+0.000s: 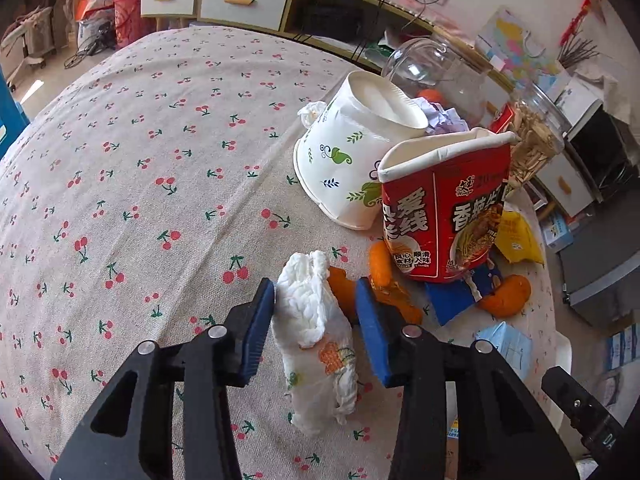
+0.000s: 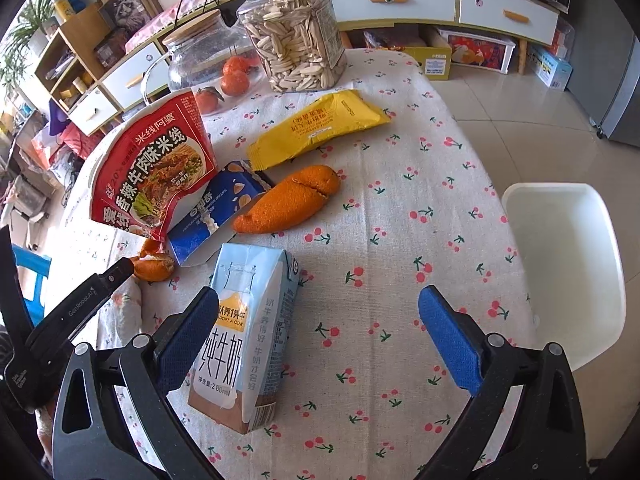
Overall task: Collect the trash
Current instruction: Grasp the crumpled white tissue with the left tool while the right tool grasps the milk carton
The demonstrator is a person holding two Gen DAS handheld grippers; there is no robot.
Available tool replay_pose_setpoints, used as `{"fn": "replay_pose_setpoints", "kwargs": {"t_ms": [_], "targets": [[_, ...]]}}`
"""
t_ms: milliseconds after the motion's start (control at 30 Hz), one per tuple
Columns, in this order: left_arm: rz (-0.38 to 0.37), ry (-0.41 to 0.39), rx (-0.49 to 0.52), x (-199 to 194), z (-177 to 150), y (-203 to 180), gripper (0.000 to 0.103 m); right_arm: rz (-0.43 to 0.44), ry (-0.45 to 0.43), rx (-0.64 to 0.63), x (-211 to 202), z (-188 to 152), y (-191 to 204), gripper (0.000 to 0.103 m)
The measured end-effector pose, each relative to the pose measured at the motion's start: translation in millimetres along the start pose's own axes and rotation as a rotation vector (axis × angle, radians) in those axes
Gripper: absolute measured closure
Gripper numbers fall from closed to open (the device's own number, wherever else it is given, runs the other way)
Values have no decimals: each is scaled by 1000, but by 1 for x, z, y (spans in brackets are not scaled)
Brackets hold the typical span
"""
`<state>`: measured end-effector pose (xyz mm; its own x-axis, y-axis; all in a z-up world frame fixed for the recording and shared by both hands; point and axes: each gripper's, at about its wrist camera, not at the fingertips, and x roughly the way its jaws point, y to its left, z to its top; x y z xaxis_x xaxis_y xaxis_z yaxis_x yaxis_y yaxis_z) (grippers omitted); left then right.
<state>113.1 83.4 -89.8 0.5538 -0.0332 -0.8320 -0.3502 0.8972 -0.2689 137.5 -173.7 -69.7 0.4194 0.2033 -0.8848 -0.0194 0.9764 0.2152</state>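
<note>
**Straddling a crumpled tissue on the left, a milk carton on the right**

Looking down my left wrist camera, I see the left hand-held gripper (image 1: 315,312) with its blue pads on either side of a crumpled white tissue (image 1: 314,336) that lies on the cherry-print surface (image 1: 140,160). The jaws stand partly open; the left pad is just beside the tissue, and I cannot tell whether either pad is actually pressing it. Orange peel pieces (image 1: 506,294) lie just beyond the tissue and further right. Behind them stands a squashed red noodle cup (image 1: 444,208), with a white paper bowl (image 1: 352,152) tipped on its side just beside it and more crumpled paper (image 1: 444,118) at the bowl's far edge. A yellow snack wrapper (image 1: 518,240) and a blue wrapper (image 1: 460,296) sit around the cup's base.

On my right wrist camera, the right hand-held gripper (image 2: 320,332) is spread wide and holds nothing. A pale blue milk carton (image 2: 248,340) lies on the surface between its fingers, close against the left pad and well apart from the right one. Ahead of it are the blue wrapper (image 2: 212,216), a large orange peel (image 2: 292,198), the yellow snack wrapper (image 2: 320,128) and the red noodle cup (image 2: 156,168). At the far edge stand a jar of seeds (image 2: 296,32), a glass jar (image 2: 200,56) and whole tangerines (image 2: 234,78). A white chair (image 2: 568,264) sits beside the surface on the right.
</note>
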Motion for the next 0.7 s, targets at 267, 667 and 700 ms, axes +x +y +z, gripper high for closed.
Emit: {"fn": "replay_pose_setpoints", "kwargs": {"t_ms": [267,667,700], "targets": [[24,55,71,6,-9,-3,27,26,56,52,8,-3,-6,7],[56,-17,207,-13,-18,-19,63,23,99,-31,20,-6,17,7],[60,-36,205,-18,-17,-17,63,22,107,-41,23,-6,20,7]]}}
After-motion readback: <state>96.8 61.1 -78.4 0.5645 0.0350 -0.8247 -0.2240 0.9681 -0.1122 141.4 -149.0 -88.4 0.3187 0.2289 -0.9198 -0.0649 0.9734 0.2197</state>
